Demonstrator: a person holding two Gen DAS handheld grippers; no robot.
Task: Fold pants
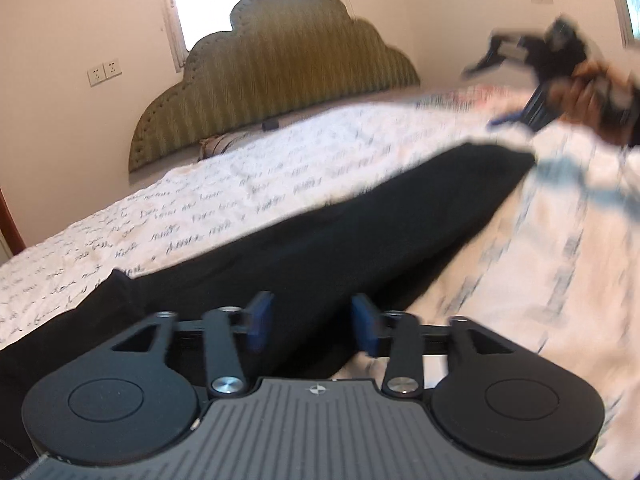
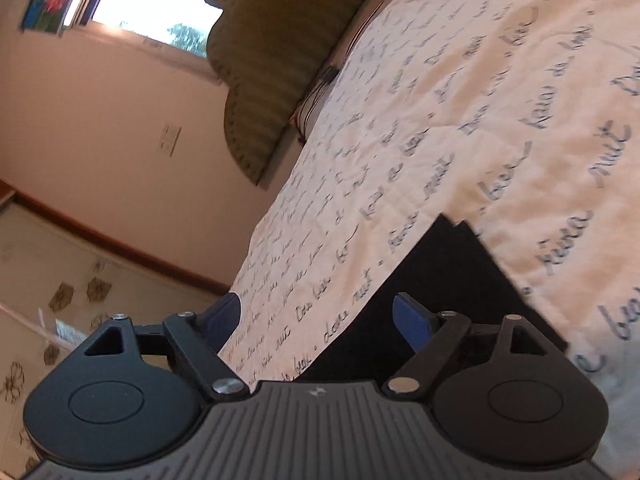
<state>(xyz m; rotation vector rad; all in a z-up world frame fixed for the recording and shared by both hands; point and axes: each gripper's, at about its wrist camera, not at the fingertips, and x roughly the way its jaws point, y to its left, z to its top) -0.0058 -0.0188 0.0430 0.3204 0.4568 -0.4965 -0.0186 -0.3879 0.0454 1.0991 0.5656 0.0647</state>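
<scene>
Left wrist view shows the black pants (image 1: 320, 232) lying as one long strip on the bed (image 1: 240, 184), running toward two o'clock. Left tongs (image 1: 312, 326) and right tongs (image 2: 316, 320) gape, empty. Probably halved lengthwise; cross folds remain.

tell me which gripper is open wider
The right gripper: its blue pads stand far apart, over the bedspread and the pants. The left gripper shows a narrower gap over the pants.

Matt black cloth pants (image 1: 320, 216); white quilted script-printed cloth bedspread (image 1: 224, 184); ribbed olive padded-fabric headboard (image 1: 280, 64); matt black plastic left gripper (image 1: 312, 326).
</scene>
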